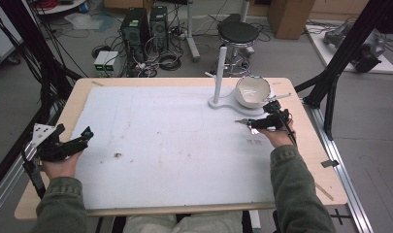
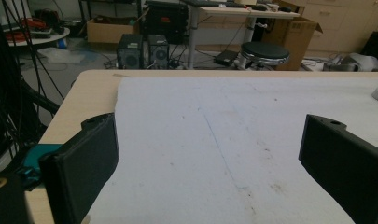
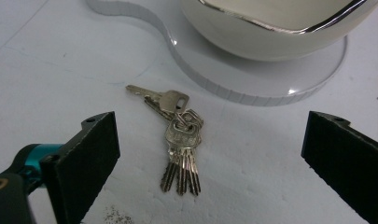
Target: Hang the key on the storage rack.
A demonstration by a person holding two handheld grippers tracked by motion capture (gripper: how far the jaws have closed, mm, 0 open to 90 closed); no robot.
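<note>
A bunch of silver keys on a ring lies flat on the white mat, just in front of the white stand's base. A white bowl with a shiny rim sits on that base; the bowl and the stand's upright post are at the table's far right. My right gripper hovers open over the keys, which lie between its two black jaws without touching them. My left gripper stands open near the table's left edge, nothing between its jaws.
A white mat covers most of the wooden table. Beyond the far edge are a round black stool, two computer towers and loose cables on the floor. Black frame posts stand at the right.
</note>
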